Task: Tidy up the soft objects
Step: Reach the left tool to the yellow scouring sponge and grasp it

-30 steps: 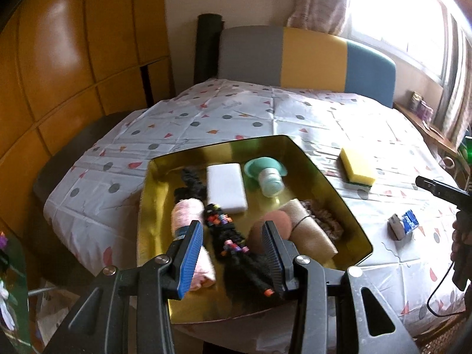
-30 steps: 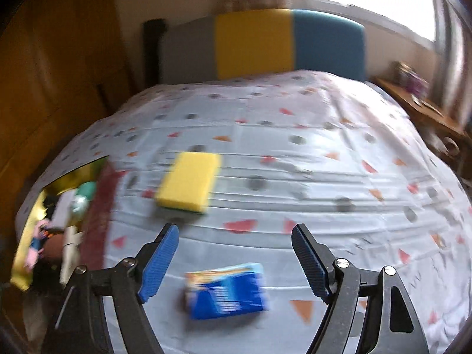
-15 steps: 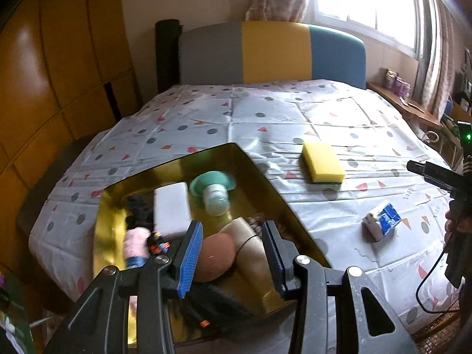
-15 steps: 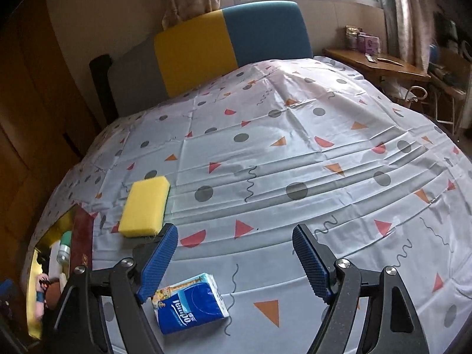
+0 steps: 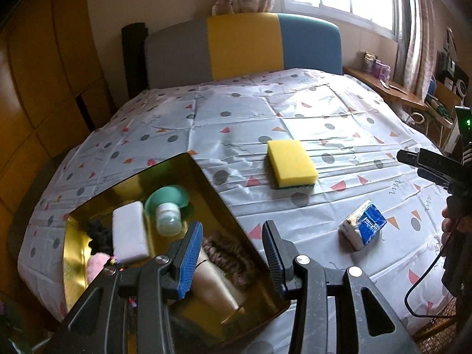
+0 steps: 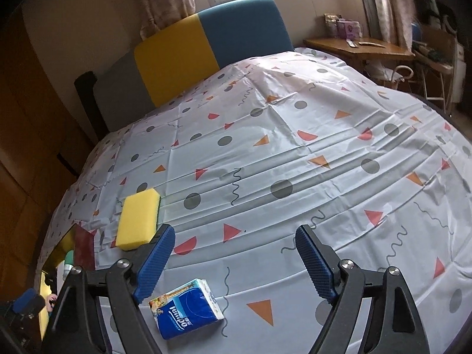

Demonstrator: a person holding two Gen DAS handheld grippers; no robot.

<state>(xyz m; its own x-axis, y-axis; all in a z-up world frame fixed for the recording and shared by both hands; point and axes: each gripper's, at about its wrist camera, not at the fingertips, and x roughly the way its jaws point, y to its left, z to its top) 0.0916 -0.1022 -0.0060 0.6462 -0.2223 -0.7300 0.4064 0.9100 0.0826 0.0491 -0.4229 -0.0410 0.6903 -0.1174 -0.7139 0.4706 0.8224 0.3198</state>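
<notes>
- The right gripper (image 6: 233,261) hangs empty over the near edge of the bed (image 6: 295,147); its jaws stand wide and have just been opening, with only the sheet between them.
- The tissue pack (image 6: 185,308) lies just below and left of the left jaw, outside the gap, its long axis slanted.
- The yellow sponge (image 6: 138,222) lies farther toward the bed's left edge.
- The left gripper (image 5: 228,258), half open and empty, hovers over the gold tray (image 5: 183,174).
- Judgement: the right hand is nearer to the pack.

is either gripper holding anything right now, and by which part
Nothing is held. The left gripper is empty, and the right gripper, just opening wider, has nothing between its fingers.
</notes>
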